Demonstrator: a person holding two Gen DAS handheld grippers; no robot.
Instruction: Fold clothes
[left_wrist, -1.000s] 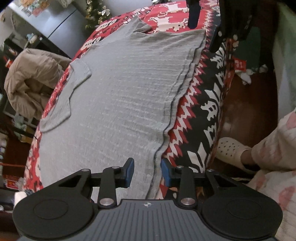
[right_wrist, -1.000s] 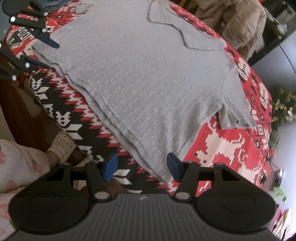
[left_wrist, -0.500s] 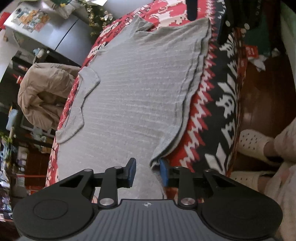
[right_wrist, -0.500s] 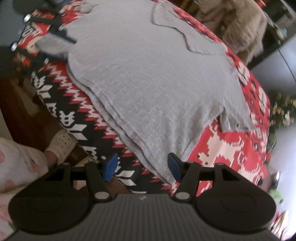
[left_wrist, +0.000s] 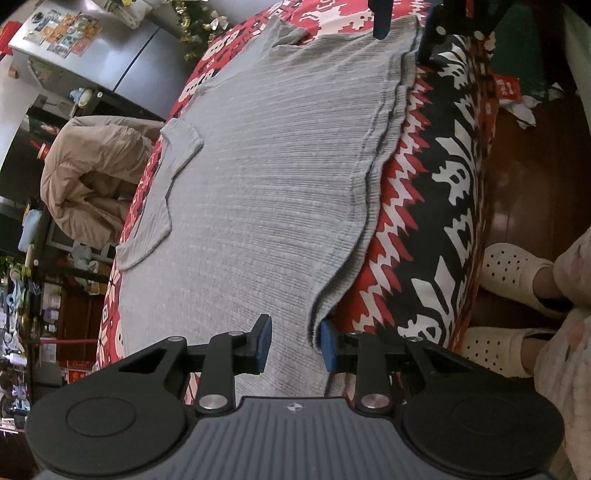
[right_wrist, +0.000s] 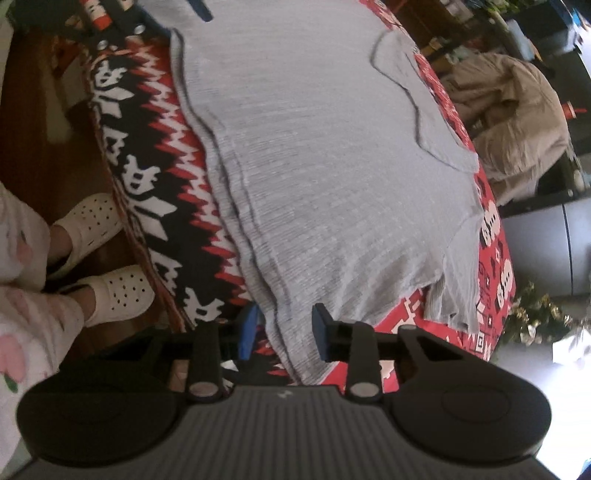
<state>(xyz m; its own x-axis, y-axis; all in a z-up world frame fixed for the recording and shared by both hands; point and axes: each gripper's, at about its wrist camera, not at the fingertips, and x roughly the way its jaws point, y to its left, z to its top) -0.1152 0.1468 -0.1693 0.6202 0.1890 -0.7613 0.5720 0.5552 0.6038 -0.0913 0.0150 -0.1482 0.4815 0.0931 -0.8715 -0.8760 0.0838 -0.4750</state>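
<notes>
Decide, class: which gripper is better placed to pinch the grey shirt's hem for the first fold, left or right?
Neither clearly: both. The left gripper and right gripper are open, each straddling a hem corner of the grey shirt at the tablecloth edge.

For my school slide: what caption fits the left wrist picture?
Open left gripper straddling the hem corner of a grey T-shirt spread on a red patterned tablecloth.
</notes>
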